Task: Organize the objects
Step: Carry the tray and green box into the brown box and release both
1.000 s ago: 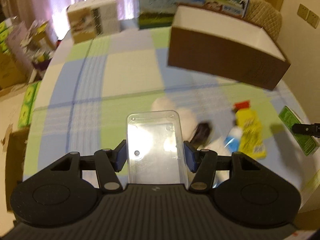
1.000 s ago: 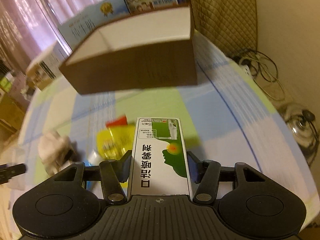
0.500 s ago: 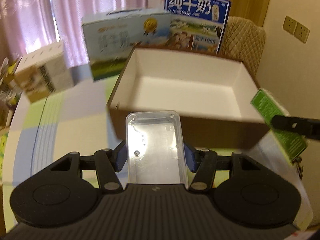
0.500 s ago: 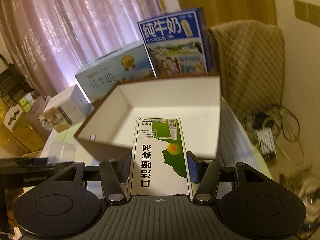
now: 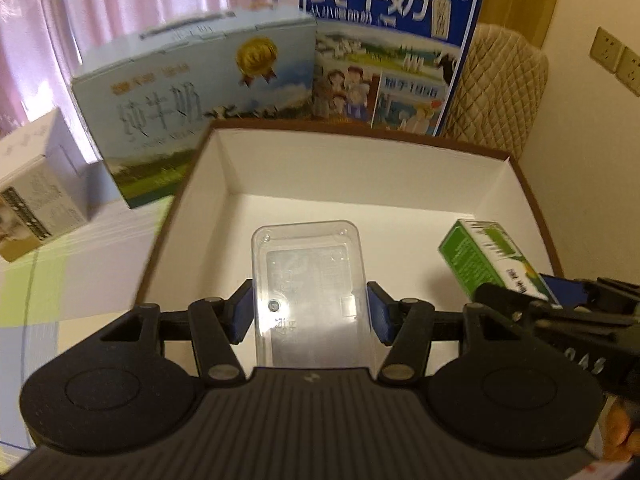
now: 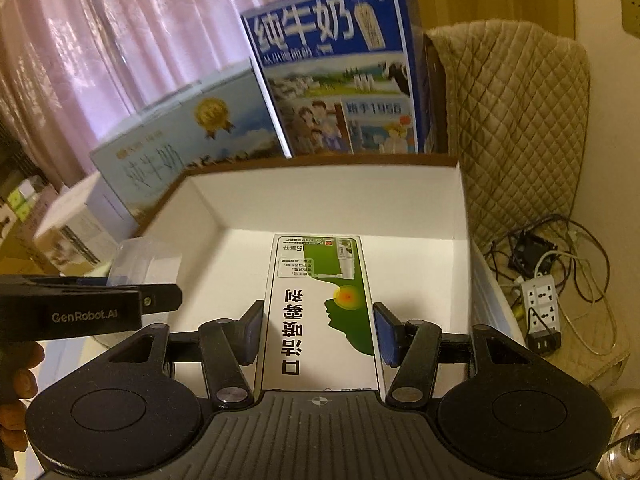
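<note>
Two claws over the white-lined box [image 5: 224,168], left claw [image 5: 310,312] clamping clear case [image 5: 308,280], right claw [image 6: 318,332] clamping green-and-white carton [image 6: 320,312]

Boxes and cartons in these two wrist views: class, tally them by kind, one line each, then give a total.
Milk cartons: 2 (pale blue, dark blue)
Open brown storage box: 1
Clear plastic box, in left hand-held gripper: 1
Green-and-white spray box, in right hand-held gripper: 1
White carton at left: 1
Total: 6
</note>
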### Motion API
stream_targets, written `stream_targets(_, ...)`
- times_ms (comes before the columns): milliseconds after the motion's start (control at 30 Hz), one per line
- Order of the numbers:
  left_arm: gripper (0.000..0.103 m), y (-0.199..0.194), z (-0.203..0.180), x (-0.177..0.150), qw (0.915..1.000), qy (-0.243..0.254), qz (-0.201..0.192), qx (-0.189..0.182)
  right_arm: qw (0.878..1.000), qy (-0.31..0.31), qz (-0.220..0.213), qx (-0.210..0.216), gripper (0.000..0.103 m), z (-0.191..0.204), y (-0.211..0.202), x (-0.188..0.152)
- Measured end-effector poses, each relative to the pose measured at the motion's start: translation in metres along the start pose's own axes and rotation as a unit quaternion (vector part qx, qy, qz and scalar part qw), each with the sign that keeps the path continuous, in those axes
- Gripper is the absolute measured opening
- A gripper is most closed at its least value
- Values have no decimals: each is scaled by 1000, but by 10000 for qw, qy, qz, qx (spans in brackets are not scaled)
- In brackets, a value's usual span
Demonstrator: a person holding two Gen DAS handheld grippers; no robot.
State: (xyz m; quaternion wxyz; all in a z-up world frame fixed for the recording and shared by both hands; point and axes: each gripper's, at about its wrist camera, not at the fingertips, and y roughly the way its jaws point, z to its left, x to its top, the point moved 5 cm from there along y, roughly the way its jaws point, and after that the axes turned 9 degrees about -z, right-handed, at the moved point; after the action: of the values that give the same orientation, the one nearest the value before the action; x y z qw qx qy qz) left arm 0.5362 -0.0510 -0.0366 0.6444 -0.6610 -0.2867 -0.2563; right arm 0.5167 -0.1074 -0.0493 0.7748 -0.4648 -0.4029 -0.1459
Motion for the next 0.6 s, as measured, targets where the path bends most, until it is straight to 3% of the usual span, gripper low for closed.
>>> stream_targets(300,54,52,-6,-9,9983,-22,570,-98,9988,-210,413,-165,52,-2,39,-17)
stream_targets(600,54,71,-8,-13,9967,-48,797,-140,9981,-237,520,-225,53,-9,51,-21)
